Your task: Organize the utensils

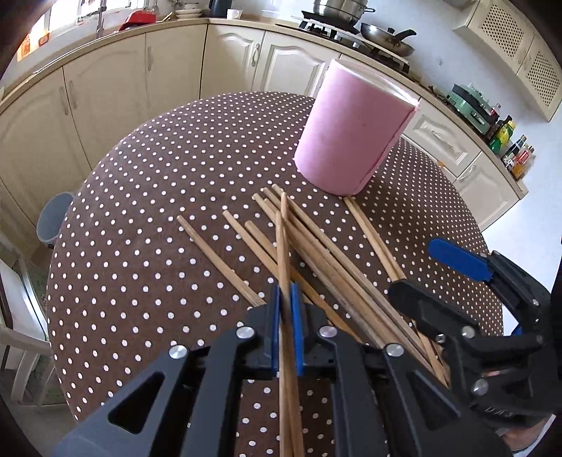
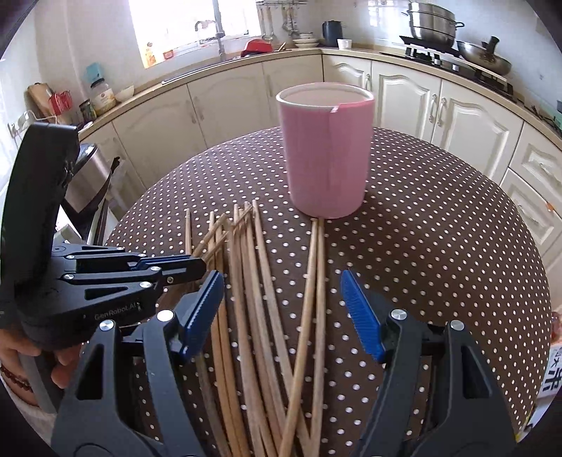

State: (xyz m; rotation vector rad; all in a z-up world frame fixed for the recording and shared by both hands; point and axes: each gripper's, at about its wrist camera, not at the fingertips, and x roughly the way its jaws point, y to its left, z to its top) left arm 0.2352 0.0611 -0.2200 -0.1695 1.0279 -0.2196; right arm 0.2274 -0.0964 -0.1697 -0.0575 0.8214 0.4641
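Note:
Several wooden chopsticks (image 1: 326, 260) lie in a loose pile on the polka-dot table (image 1: 158, 211), just in front of an upright pink cylindrical holder (image 1: 354, 130). My left gripper (image 1: 285, 306) is shut on a pair of chopsticks (image 1: 282, 242) and holds them just above the pile. In the right wrist view the pile (image 2: 253, 281) and the holder (image 2: 326, 154) show too. My right gripper (image 2: 281, 309) is open and empty, its jaws straddling the chopsticks. It also shows in the left wrist view (image 1: 439, 267), and the left gripper shows in the right wrist view (image 2: 196, 265).
The round table's edge (image 2: 527, 253) curves close on all sides. Cream kitchen cabinets (image 1: 147, 70) ring the room, with a stove and pans (image 1: 383, 31) at the back. A grey bin (image 1: 52, 218) stands on the floor to the left.

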